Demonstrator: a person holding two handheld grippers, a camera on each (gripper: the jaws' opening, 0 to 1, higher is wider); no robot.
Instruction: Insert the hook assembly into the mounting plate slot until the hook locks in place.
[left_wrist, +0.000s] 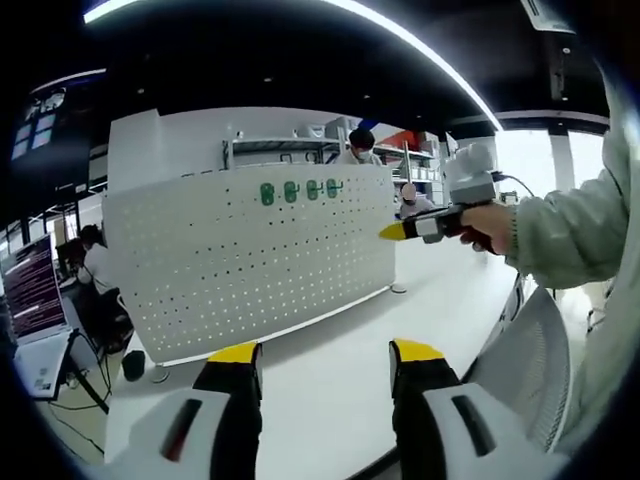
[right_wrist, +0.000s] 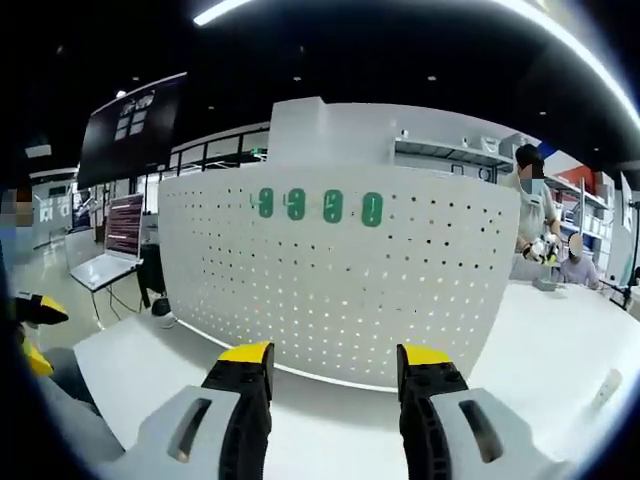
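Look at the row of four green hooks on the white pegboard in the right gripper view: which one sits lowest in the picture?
The rightmost green hook on the pegboard; the other three sit slightly higher toward the left.

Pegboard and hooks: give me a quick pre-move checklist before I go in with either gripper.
1. Pegboard in view and upright on the white table: ok.
2. Four green hooks sit in a row near the board's top edge: ok, though whether they are locked cannot be told.
3. Left gripper open, nothing between its jaws: ok.
4. Right gripper open, nothing between its jaws: ok. It also appears held in a hand in the left gripper view.
5. Hook assembly picked up for insertion: not ok, neither gripper holds one.
6. Table between the grippers and the board free of obstacles: ok.
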